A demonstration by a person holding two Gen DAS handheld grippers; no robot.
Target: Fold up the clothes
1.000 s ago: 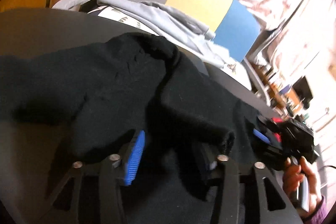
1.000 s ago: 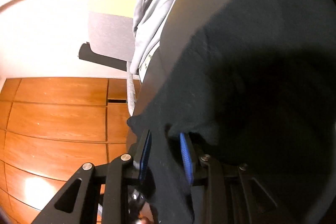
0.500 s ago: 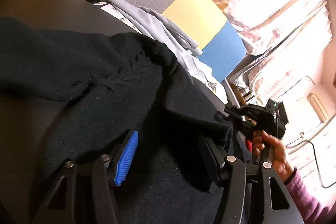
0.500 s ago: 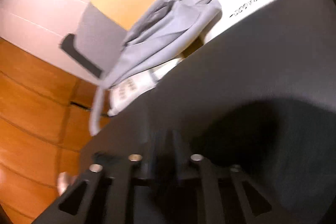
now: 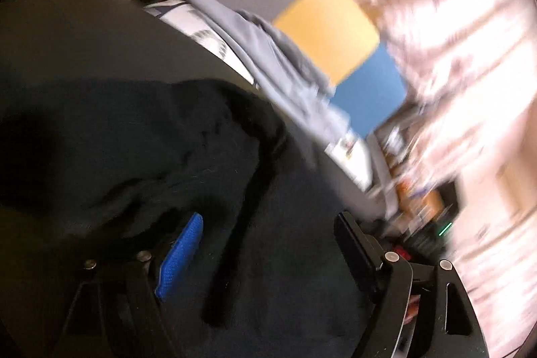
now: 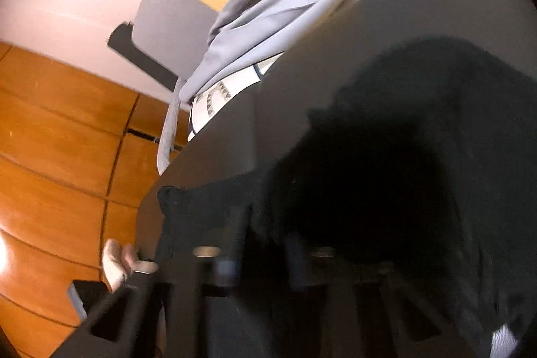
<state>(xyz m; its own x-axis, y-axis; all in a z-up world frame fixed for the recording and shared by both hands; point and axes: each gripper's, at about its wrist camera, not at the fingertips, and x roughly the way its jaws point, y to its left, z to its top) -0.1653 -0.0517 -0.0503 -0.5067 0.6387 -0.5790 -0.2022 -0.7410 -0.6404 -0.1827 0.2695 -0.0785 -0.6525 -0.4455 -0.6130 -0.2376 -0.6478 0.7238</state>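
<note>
My left gripper (image 5: 268, 260) jaws are spread wide over the black garment (image 5: 141, 136); right gripper (image 6: 261, 254) jaws are clenched on its hem by the worktop (image 6: 386, 15) edge.

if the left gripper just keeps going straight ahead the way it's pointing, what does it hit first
Most likely the black garment: the left gripper is open with the cloth bunched right in front of its fingers. Beyond lie the dark table and a grey garment. The picture is blurred, so depth is uncertain.
</note>
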